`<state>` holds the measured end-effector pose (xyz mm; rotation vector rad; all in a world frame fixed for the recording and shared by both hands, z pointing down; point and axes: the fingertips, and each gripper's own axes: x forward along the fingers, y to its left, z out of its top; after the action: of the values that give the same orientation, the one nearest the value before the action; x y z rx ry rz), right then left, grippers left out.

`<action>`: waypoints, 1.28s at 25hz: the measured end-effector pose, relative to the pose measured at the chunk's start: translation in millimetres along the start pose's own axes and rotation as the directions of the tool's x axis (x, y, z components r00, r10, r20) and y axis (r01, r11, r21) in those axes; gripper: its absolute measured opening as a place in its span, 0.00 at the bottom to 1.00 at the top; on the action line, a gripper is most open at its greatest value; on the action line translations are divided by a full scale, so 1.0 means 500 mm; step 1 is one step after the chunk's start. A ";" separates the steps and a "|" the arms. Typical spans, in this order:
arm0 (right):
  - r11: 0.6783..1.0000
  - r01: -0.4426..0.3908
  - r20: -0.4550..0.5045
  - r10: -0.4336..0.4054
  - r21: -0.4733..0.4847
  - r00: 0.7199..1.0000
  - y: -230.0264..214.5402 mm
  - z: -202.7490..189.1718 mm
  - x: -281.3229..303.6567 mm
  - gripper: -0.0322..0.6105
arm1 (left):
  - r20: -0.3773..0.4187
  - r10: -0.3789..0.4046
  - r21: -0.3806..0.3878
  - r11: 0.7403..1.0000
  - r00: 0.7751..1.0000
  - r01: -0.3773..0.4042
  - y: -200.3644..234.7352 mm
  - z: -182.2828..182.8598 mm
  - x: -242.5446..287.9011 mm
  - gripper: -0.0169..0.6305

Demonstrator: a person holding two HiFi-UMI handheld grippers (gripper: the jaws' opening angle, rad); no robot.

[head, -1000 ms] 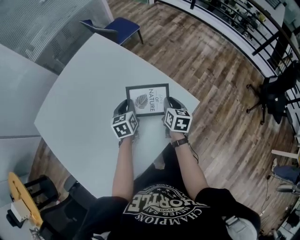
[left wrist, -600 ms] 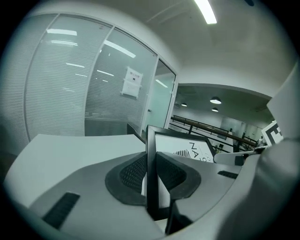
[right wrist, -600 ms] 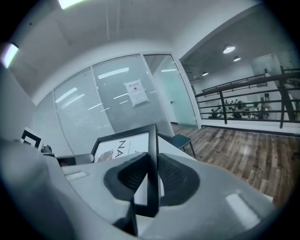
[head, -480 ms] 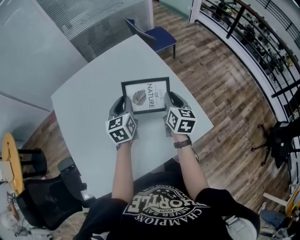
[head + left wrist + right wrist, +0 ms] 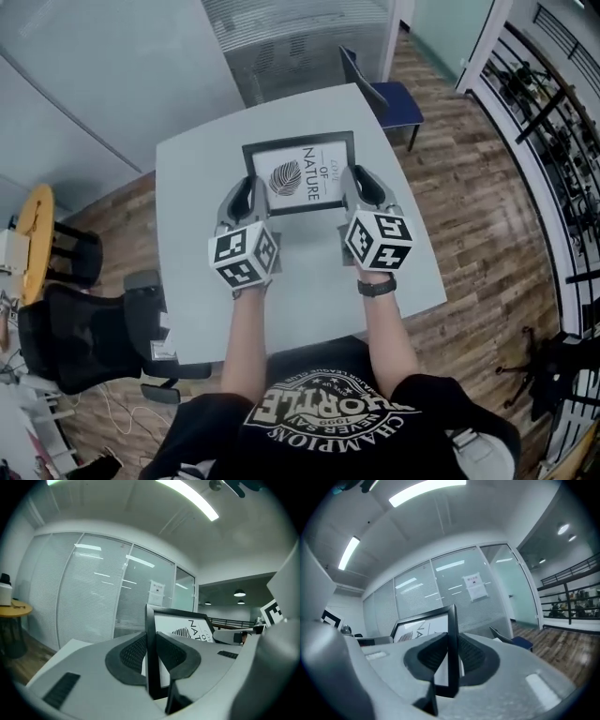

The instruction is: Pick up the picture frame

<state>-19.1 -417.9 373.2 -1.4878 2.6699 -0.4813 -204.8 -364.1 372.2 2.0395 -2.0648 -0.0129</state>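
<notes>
1. Person: a black T-shirt (image 5: 328, 417) with a white printed emblem sits at the near edge of the table (image 5: 309, 295). Bare forearms (image 5: 242, 342) reach over that edge, and a black wristwatch (image 5: 376, 287) bands the right wrist.
2. Marker cubes (image 5: 242, 260): white boxes with black square patterns, one on the back of each tool, above the near half of the table.
3. Left gripper (image 5: 151, 651): a smooth grey moulded shell. Its jaws stand only a narrow slot apart and are clamped on the left side rail of the picture frame (image 5: 302, 172). The dark ribbed pads (image 5: 130, 654) press on both faces of the rail.
4. Right gripper (image 5: 451, 656): the same shell and pads. Its jaws are equally narrow and are clamped on the right side rail.
5. Picture frame: a thin black rectangular moulding around a white sheet with a grey leaf and black lettering that runs sideways. It hangs between the two tools above the middle of the table, clear of its top, with its face turned toward the person.
6. Table: a matte pale grey top with rounded corners.
7. Surroundings:
   - A black mesh office chair (image 5: 80, 342) stands left of the table's near corner.
   - A blue-seated chair (image 5: 398, 101) stands at its far right corner.
   - A glass partition (image 5: 300, 42) with slatted blinds stands beyond its far edge.
   - A brown plank floor (image 5: 469, 197) lies all around it.
</notes>
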 end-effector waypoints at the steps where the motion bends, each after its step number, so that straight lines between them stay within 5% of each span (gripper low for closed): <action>1: 1.000 -0.027 0.010 0.027 -0.005 1.000 0.026 0.009 0.008 0.16 | 0.020 0.020 0.002 1.000 1.000 -0.020 0.019 0.018 -0.013 0.13; 9: 0.979 -0.199 0.064 0.201 -0.032 0.977 0.201 0.062 0.043 0.16 | 0.157 0.147 0.024 0.988 0.977 -0.153 0.133 0.129 -0.129 0.13; 17: 0.955 -0.282 0.117 0.292 -0.094 0.949 0.333 0.099 0.039 0.16 | 0.247 0.171 0.021 0.983 0.954 -0.181 0.216 0.191 -0.214 0.13; 32: 0.970 -0.225 0.109 0.235 -0.097 0.966 0.308 0.079 0.015 0.15 | 0.245 0.091 0.037 0.994 0.965 -0.104 0.191 0.175 -0.218 0.13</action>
<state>-142.4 -358.6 291.6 -1.1606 2.7493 -0.2600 -314.2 -268.1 285.8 2.0513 -2.3313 -0.2070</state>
